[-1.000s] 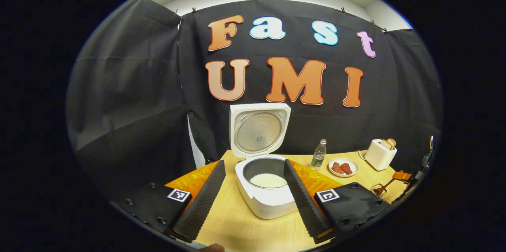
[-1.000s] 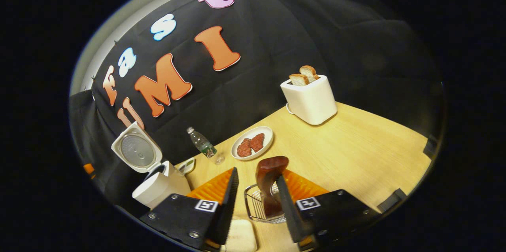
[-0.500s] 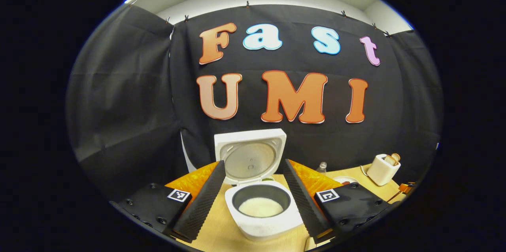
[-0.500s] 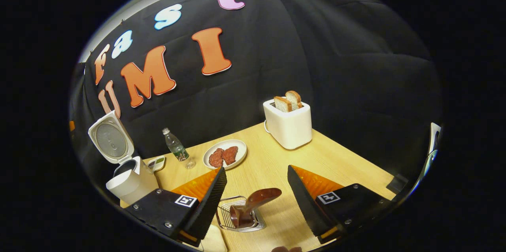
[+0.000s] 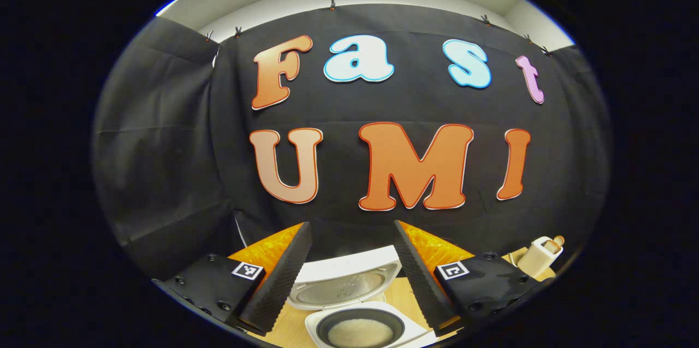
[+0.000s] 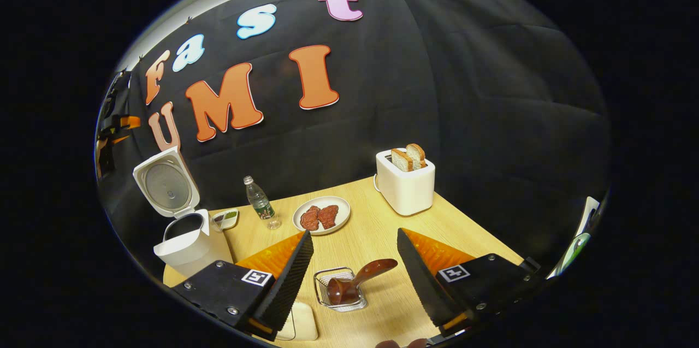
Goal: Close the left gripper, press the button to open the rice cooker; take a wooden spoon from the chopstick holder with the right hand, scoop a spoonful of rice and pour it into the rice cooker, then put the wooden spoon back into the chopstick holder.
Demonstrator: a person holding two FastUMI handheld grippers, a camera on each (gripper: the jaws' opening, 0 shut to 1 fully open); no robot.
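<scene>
With the wooden spoon resting in its holder at lower centre, my right claw gaped wide, empty, needing only a clean retreat.

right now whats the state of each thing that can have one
rice cooker: lid up, rice in the pot
wooden spoon: back in the chopstick holder, leaning
toaster: two bread slices up
water bottle: upright, capped
left claw: open
right claw: open, holding nothing

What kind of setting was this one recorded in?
Likely a staged kitchen tabletop in a cloth-walled booth: an open rice cooker, a toaster holding bread and a plate of meat on a wooden table.
</scene>
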